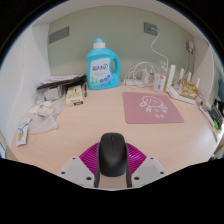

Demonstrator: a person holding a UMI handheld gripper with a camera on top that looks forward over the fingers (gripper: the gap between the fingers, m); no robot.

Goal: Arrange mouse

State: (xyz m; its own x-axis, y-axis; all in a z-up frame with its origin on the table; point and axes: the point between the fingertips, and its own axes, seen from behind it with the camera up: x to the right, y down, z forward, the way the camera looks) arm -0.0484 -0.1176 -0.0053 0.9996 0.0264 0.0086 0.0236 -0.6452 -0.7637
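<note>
Sitting between the gripper's [113, 172] two magenta-padded fingers [90, 160], the black rounded computer mouse [113, 153] is clamped on both sides, held over the near edge of the pale wooden desk [90, 125]. Farther off and to the right lies a pink rectangular mouse mat [151, 106]. A blue-and-white plastic detergent bottle [101, 62] stands at the far wall, with crumpled packets and papers [52, 100] cluttering the left.

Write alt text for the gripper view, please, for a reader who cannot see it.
A black mouse sits gripped between the gripper's magenta-padded fingers over a light wooden desk. Beyond lie a pink mouse mat, a blue detergent bottle and clutter along the wall.
</note>
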